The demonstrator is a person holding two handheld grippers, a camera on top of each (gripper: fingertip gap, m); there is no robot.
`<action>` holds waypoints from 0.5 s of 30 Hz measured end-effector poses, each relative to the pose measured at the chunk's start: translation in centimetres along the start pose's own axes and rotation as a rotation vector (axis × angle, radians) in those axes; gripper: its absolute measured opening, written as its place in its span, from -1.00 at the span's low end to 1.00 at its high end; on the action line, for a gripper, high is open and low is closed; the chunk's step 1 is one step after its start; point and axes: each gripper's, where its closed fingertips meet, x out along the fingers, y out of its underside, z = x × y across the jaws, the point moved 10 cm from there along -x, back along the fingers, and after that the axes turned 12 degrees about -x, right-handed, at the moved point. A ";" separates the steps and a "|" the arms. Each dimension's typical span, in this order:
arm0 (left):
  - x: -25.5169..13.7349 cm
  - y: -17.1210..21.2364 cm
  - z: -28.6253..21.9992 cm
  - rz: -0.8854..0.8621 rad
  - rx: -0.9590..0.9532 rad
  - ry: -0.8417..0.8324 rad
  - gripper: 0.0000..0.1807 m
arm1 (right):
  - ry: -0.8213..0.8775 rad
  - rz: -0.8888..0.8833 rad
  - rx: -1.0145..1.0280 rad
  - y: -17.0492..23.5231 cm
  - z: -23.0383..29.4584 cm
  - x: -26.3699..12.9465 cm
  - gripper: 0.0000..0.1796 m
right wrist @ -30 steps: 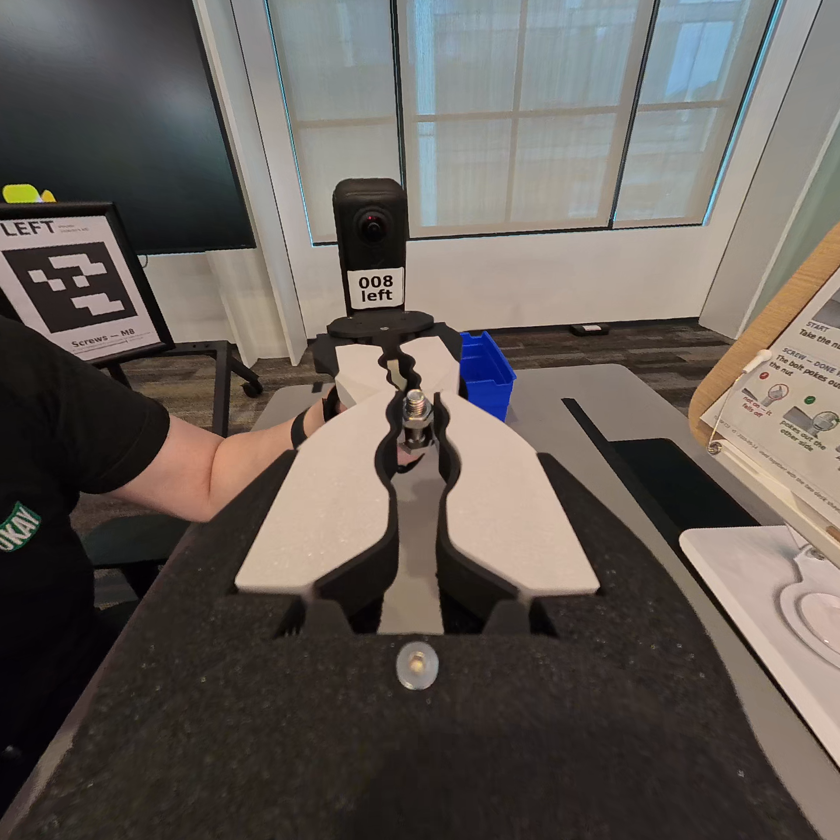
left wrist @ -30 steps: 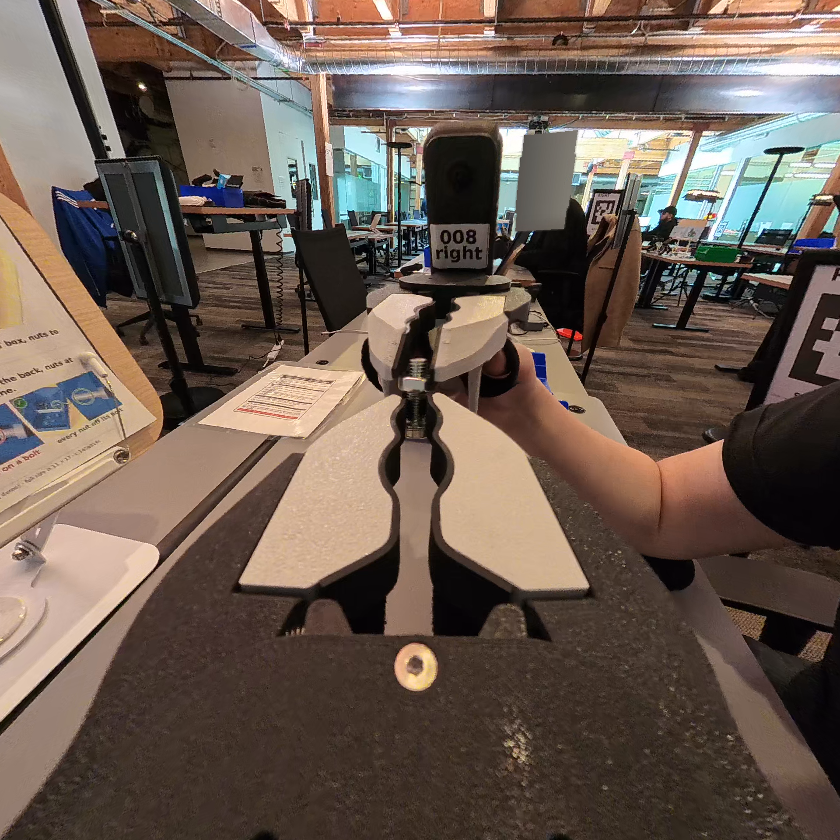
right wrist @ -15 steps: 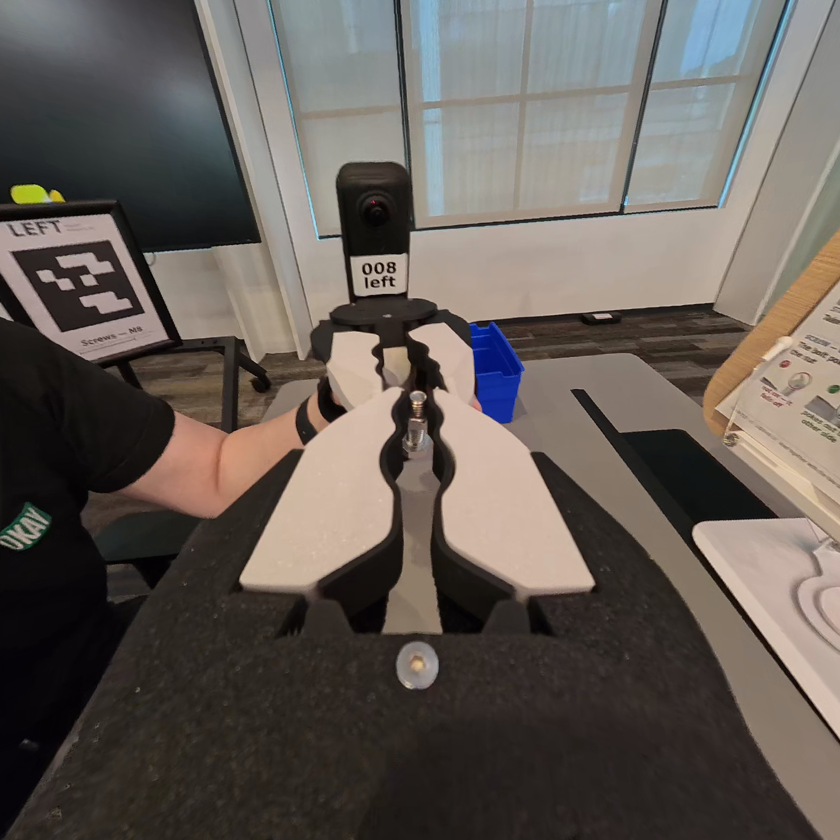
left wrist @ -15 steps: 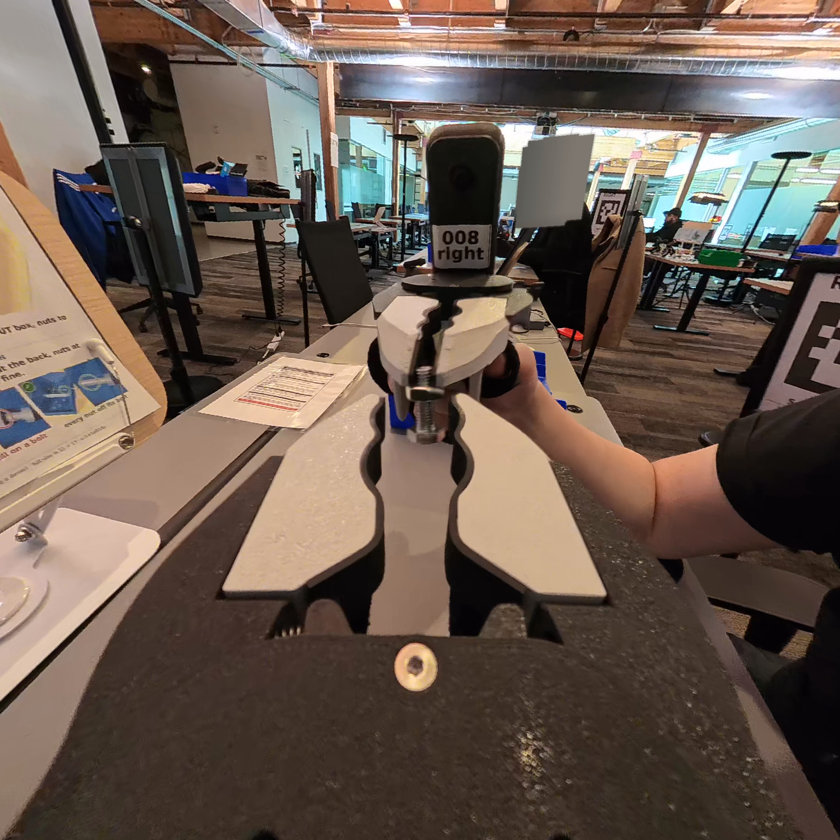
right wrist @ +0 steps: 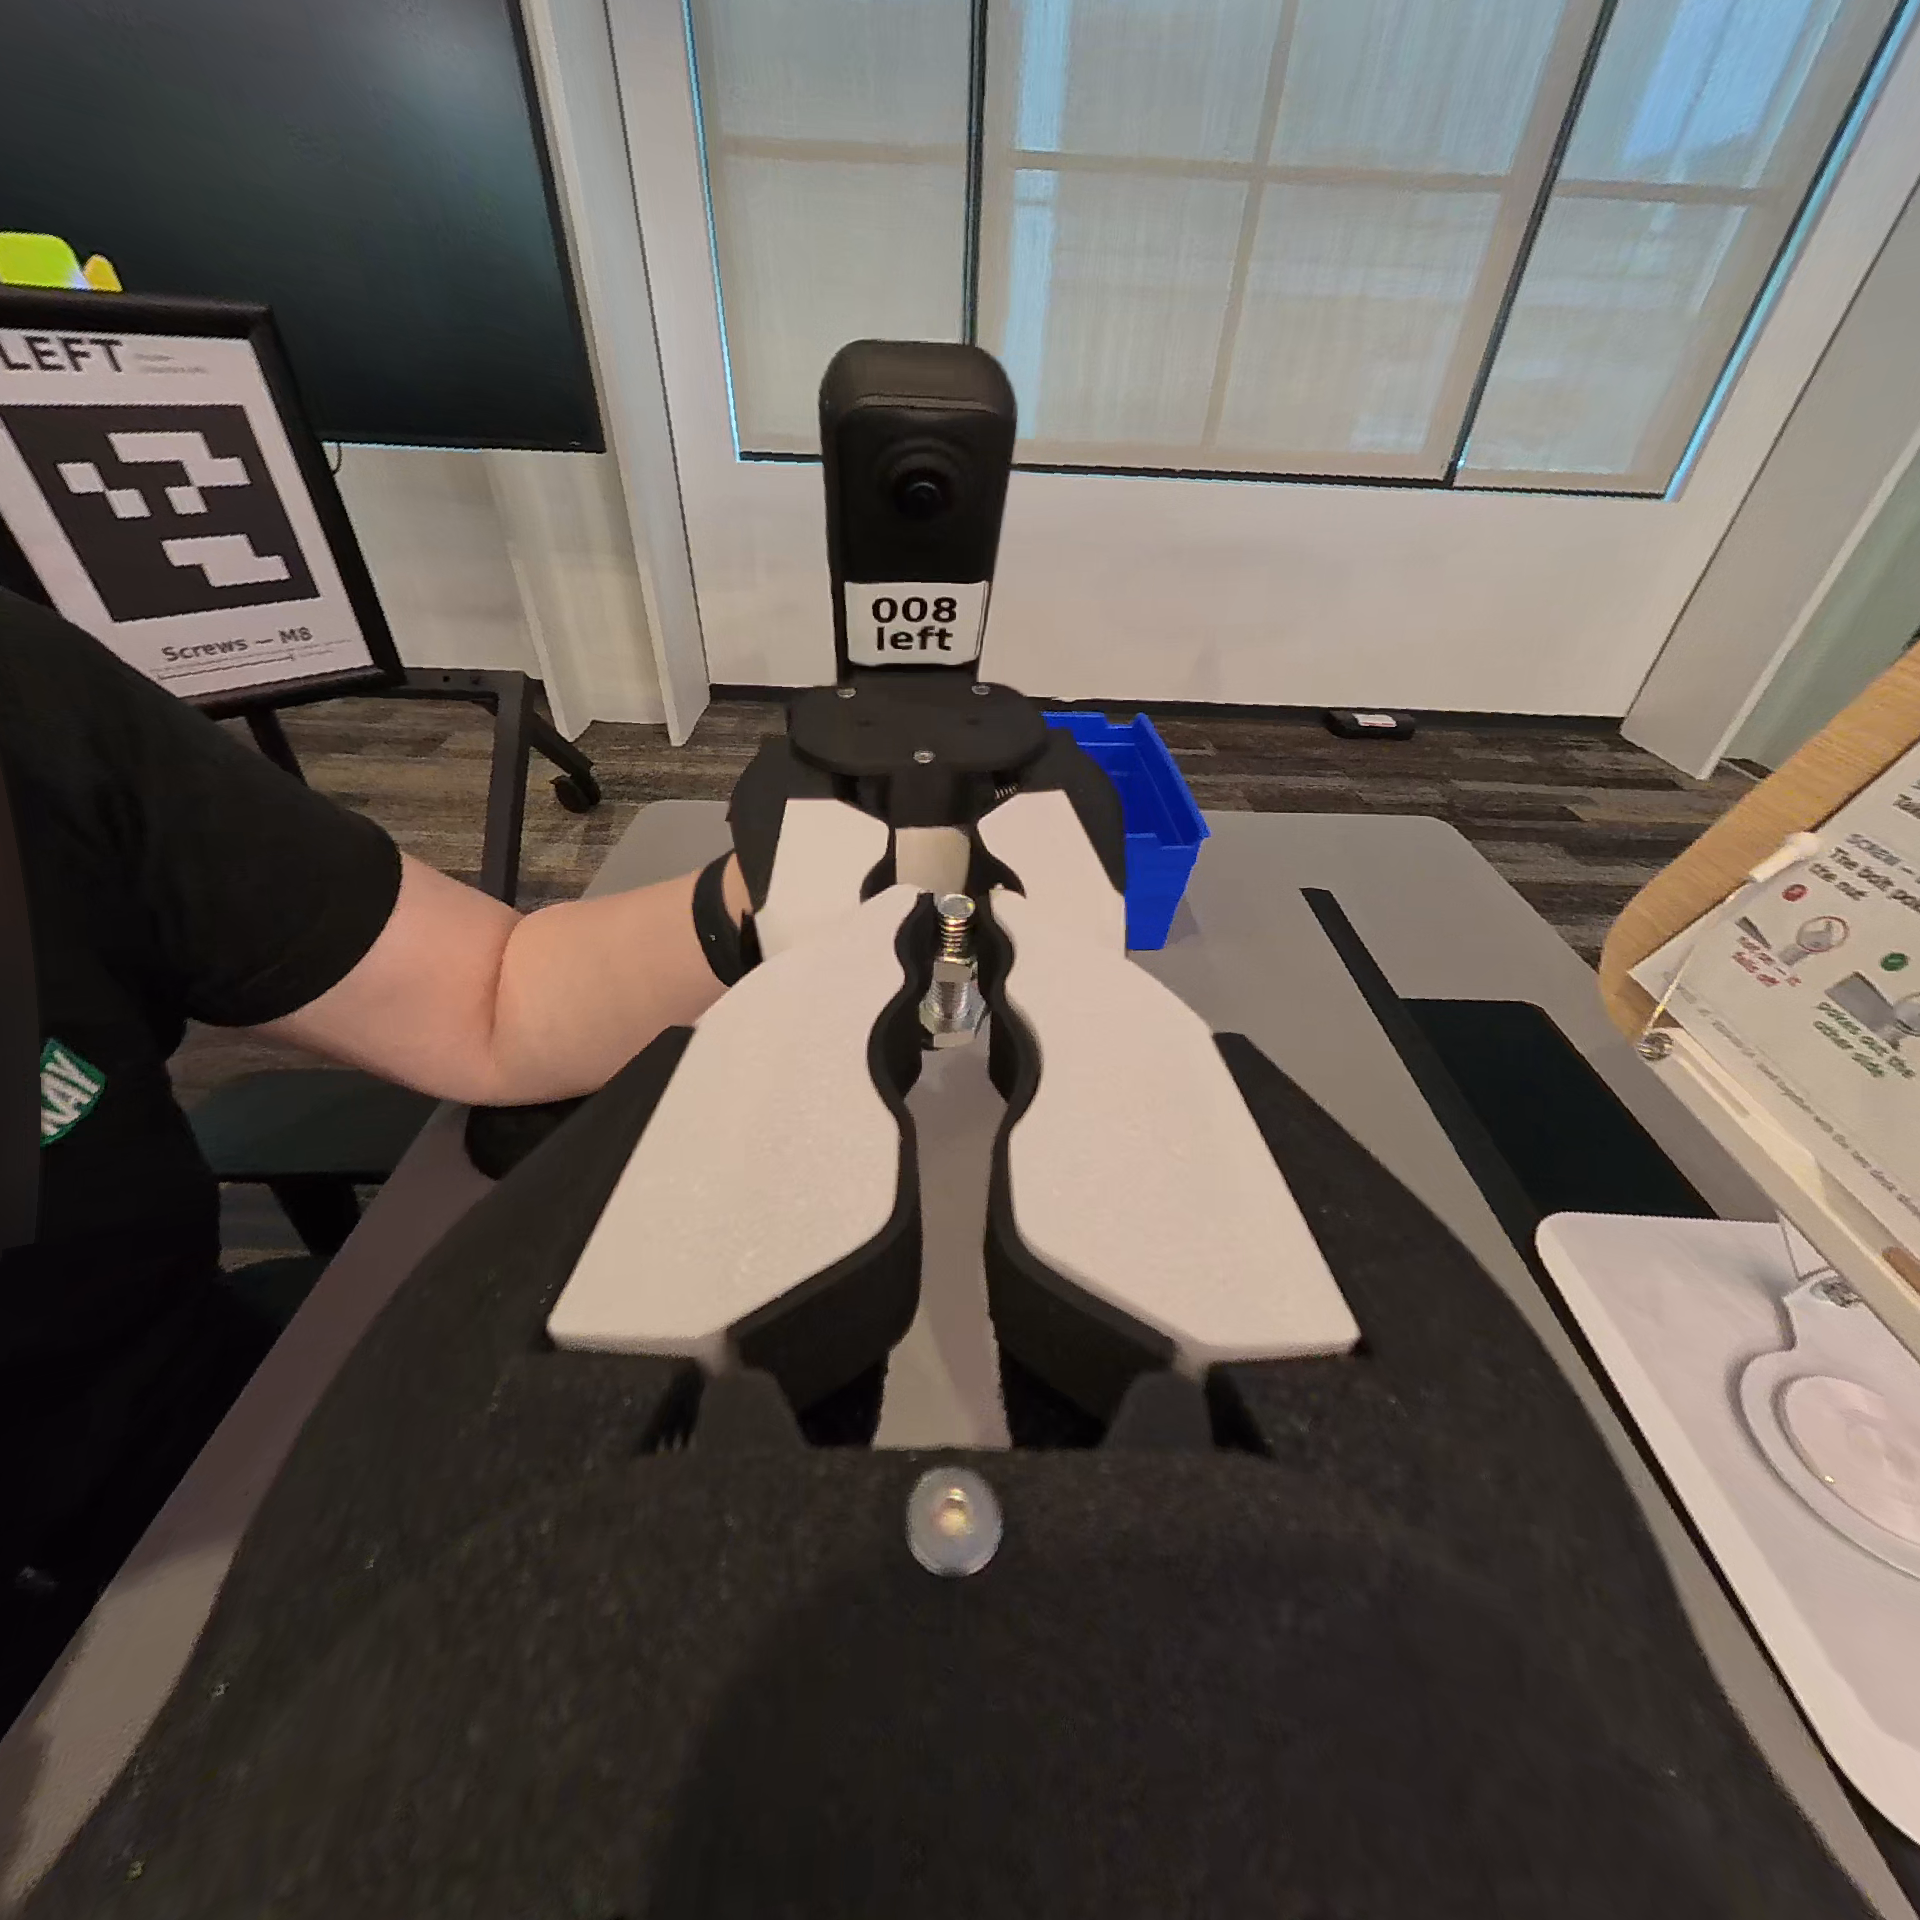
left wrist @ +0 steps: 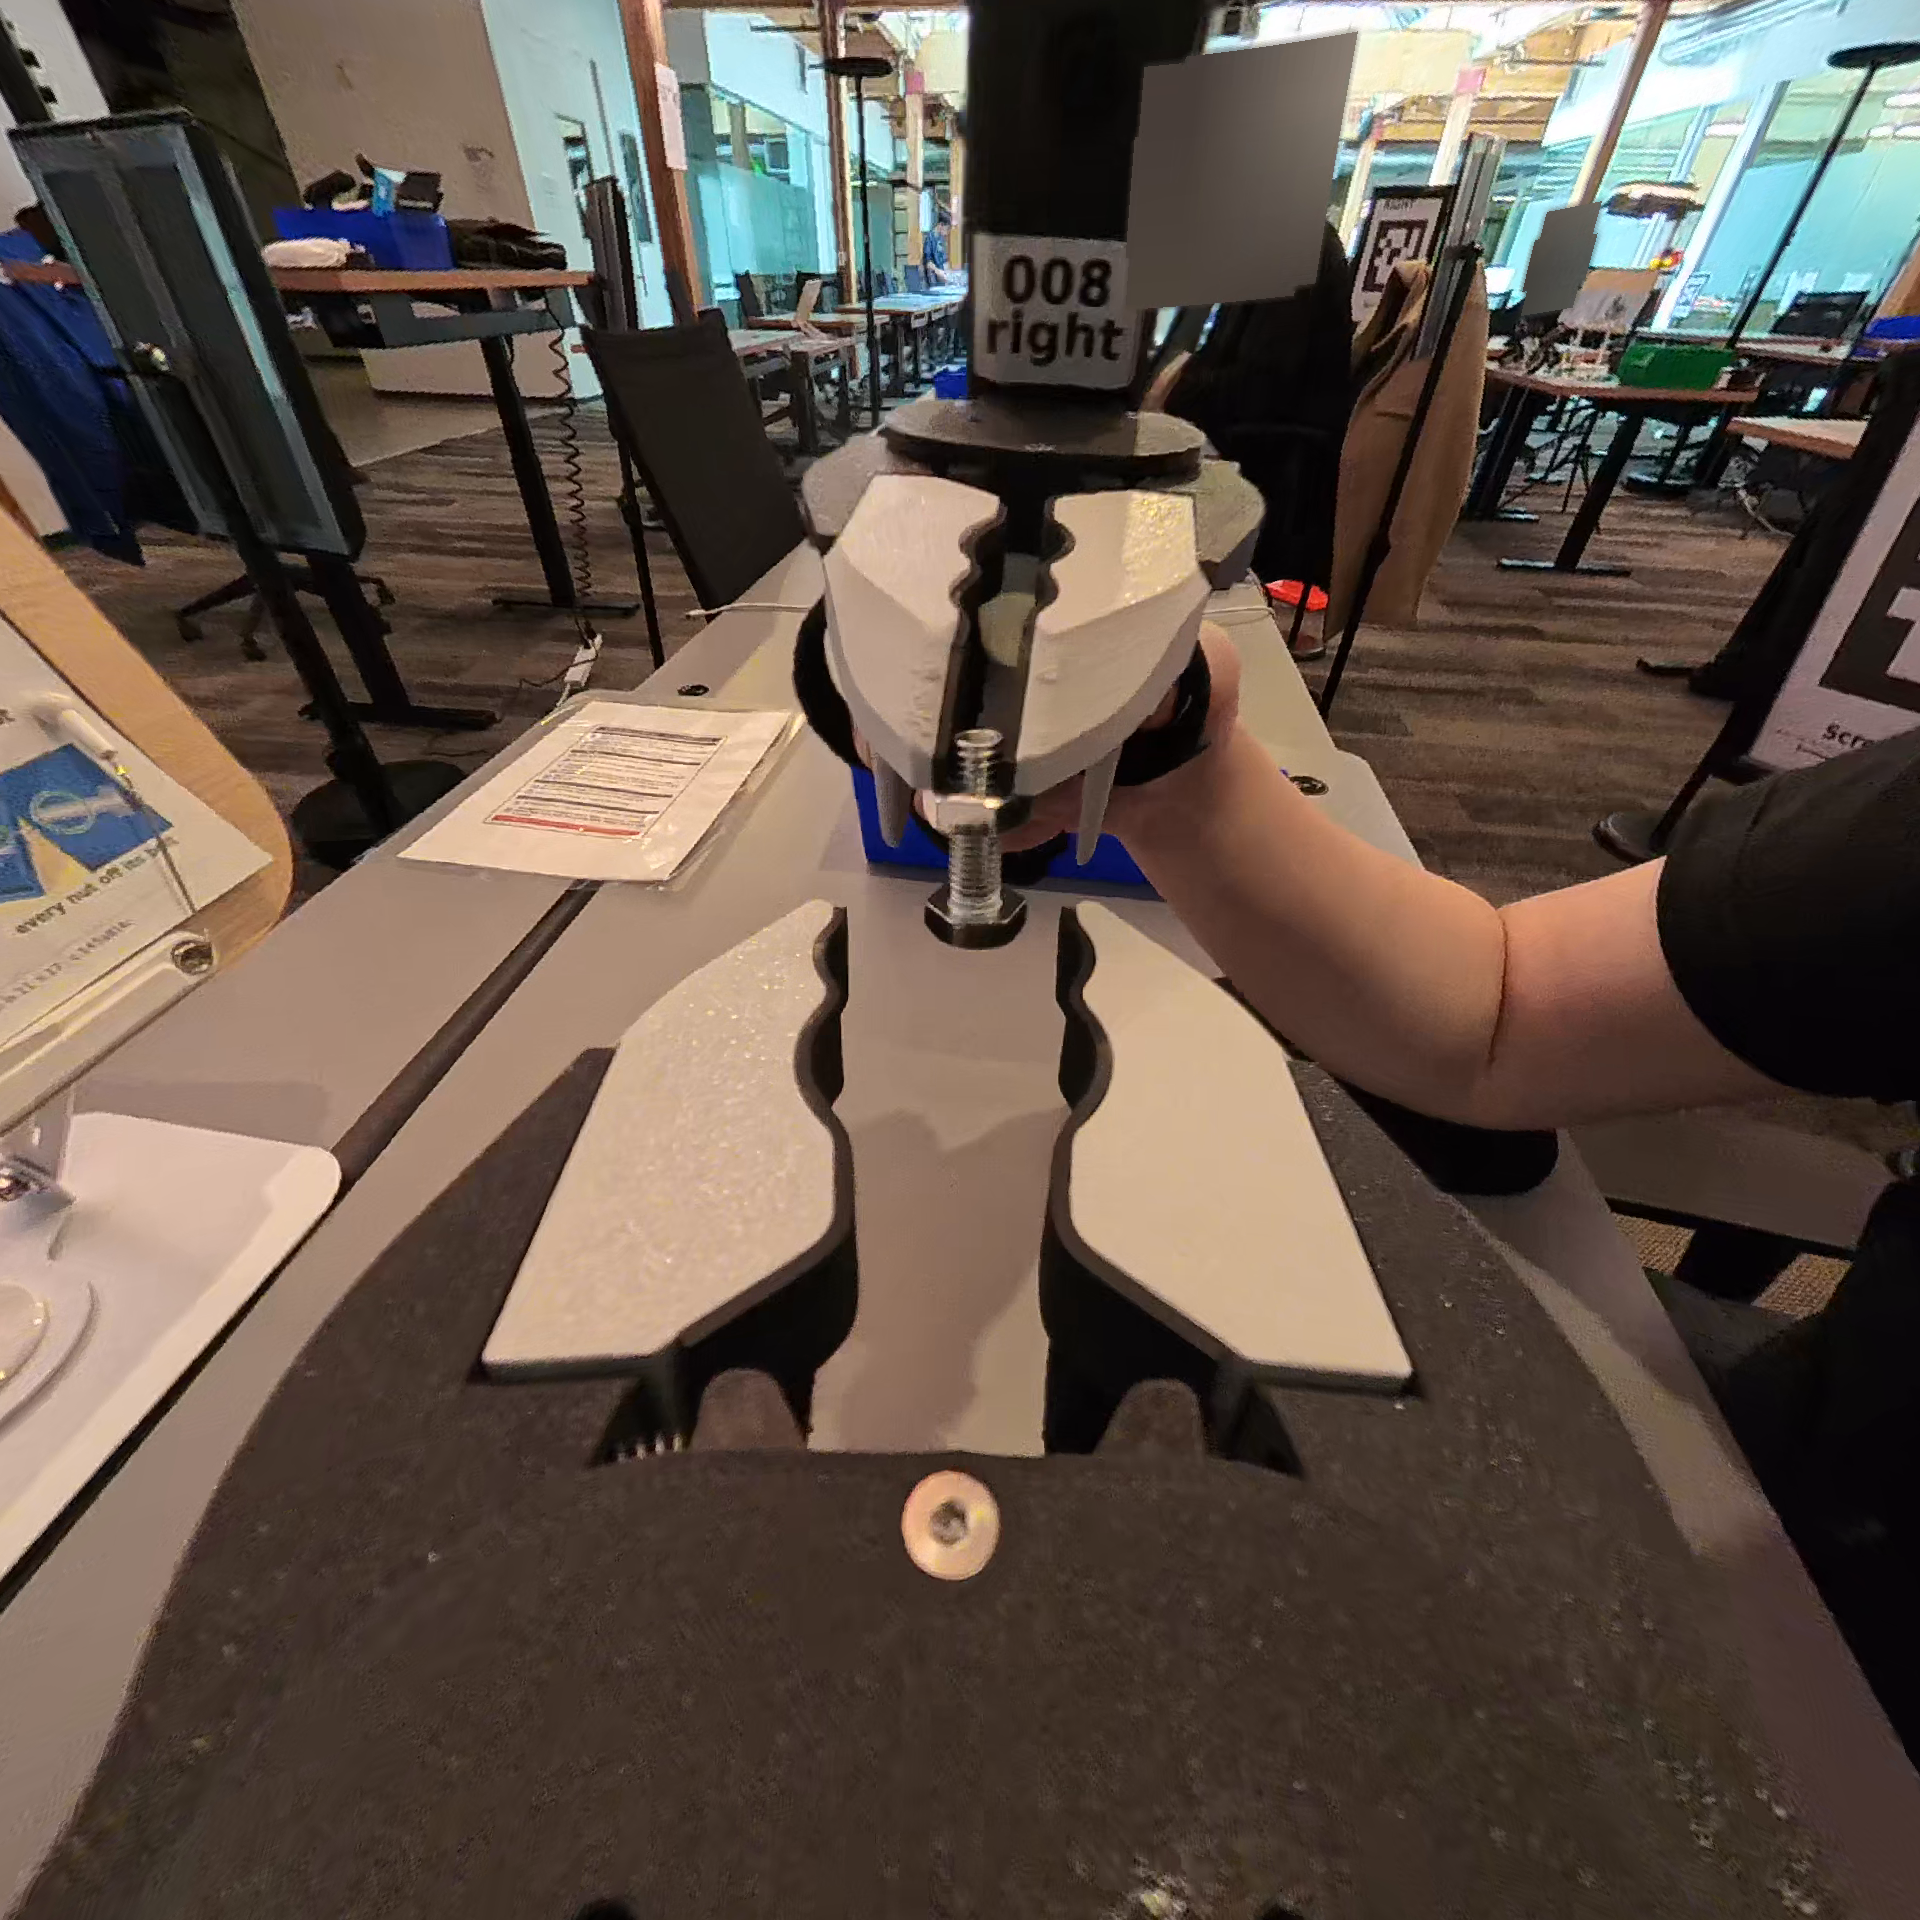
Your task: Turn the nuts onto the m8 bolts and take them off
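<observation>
A silver M8 bolt hangs upright with its hex head down and a nut partway up its thread. My right gripper faces the left wrist camera and is shut on the nut. In the right wrist view, the right gripper has its fingers closed around the nut and bolt. My left gripper is open, its fingertips on either side of the bolt head and clear of it. It also shows in the right wrist view, open behind the bolt.
A blue bin stands on the grey table behind the left gripper; another blue bin shows under the right gripper. An instruction board on a white base stands at one side. A laminated sheet lies on the table. Less than 4 cm separates the two grippers' tips.
My left gripper has opened and let go of the bolt, its fingers now wide apart. My right gripper stays shut on the nut, with the bolt hanging from it.
</observation>
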 end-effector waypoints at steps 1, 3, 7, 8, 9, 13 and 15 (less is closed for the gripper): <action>0.1 0.0 -0.2 -0.001 0.006 0.015 -0.58 | -0.015 0.001 -0.002 0.0 0.1 0.0 -0.92; 0.3 0.1 -0.4 0.008 0.007 0.042 -0.60 | -0.033 0.002 -0.013 0.0 0.2 0.0 -0.92; 0.6 0.3 -0.6 0.018 0.005 0.071 -0.66 | -0.072 0.012 -0.048 -0.1 0.7 0.1 -0.92; 0.6 0.3 -0.6 0.016 0.004 0.080 -0.67 | -0.081 0.022 -0.058 -0.1 0.8 0.1 -0.92; 0.6 0.3 -0.7 0.020 0.005 0.089 -0.68 | -0.086 0.028 -0.070 -0.1 1.0 0.2 -0.92; 0.9 0.6 -0.9 0.053 0.041 0.107 -0.77 | -0.103 0.023 -0.079 -0.2 1.2 0.4 -0.92; 0.9 0.6 -1.1 0.048 0.045 0.118 -0.77 | -0.105 0.035 -0.080 -0.1 1.2 0.4 -0.92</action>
